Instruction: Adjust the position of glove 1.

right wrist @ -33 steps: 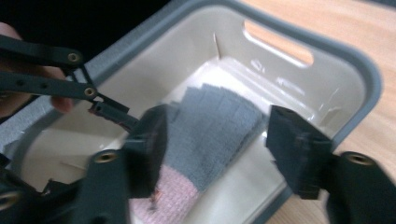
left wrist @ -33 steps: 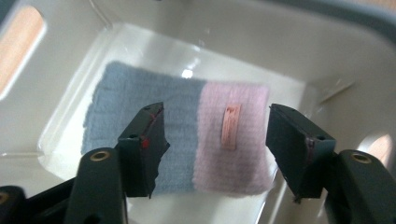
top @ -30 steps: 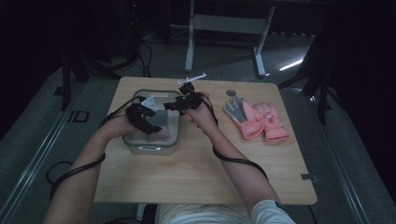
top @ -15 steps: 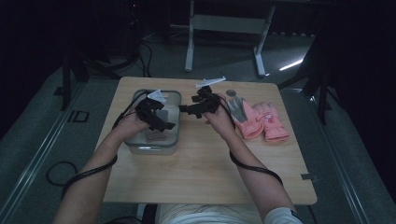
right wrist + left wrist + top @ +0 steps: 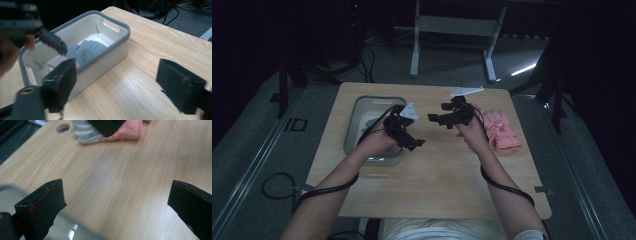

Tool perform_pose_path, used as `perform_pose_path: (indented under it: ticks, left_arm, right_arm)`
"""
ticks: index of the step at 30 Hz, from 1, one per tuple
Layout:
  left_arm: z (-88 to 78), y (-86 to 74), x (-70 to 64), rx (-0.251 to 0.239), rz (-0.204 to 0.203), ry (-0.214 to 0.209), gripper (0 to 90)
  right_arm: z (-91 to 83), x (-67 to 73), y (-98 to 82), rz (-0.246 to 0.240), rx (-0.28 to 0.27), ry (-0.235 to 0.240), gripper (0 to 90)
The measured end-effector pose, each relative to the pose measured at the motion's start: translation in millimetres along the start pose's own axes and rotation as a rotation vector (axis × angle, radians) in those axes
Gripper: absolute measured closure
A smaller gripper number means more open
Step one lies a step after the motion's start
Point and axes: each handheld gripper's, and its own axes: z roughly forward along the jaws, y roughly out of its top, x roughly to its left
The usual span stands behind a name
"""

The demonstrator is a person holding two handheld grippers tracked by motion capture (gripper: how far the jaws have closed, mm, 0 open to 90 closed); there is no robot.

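Now, in the high view, both hands are up and out of the basket (image 5: 353,131) where they worked a second ago — the left gripper (image 5: 406,133) hangs over the basket's right rim and the right gripper (image 5: 451,116) over bare wood between the basket and the pink glove (image 5: 501,131). Both sets of jaws have just been opening, and nothing sits between them. The glove lies near the right edge of the table (image 5: 437,185), just beside the right hand. The near half of the tabletop is bare, as is the strip between the two grippers.

From the left gripper view, the jaws stand wide apart with only wood grain between them. The pink glove (image 5: 127,130), its grey fingers pointing left, lies at the far end beside a round hole in the table (image 5: 63,128); the basket's grey rim (image 5: 15,188) blurs past the left jaw.

From the right gripper view, the jaws gape just as wide — empty. The white basket (image 5: 110,40) with its grey rim stands just beyond the left jaw, a grey-and-pink glove (image 5: 82,51) lying flat on its floor. The left gripper (image 5: 53,41) hovers above the basket's near end.
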Motion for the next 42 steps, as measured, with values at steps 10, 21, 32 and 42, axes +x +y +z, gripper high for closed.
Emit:
perform_pose_path:
  ticks: [10,21,32,42]
  left_arm:
    - [29.9,5.2,-25.3,0.005,-0.047,-0.01,0.6]
    - [55.2,-9.1,-55.2,0.019,-0.053,-0.067,0.8]
    - [72.7,-44.7,-87.1,0.094,0.008,-0.16,3.6]
    - [68.4,-79.1,-107.3,0.117,0.018,-0.153,2.1]
  right_arm:
    - [-24.3,-22.0,-25.4,0.008,0.007,-0.033,15.9]
    - [-39.5,-48.8,-51.9,0.0,0.067,-0.166,49.3]
    - [-50.4,-78.7,-73.7,0.016,0.093,-0.251,55.7]
    - [-40.9,-107.7,-73.9,0.02,0.178,-0.314,57.0]
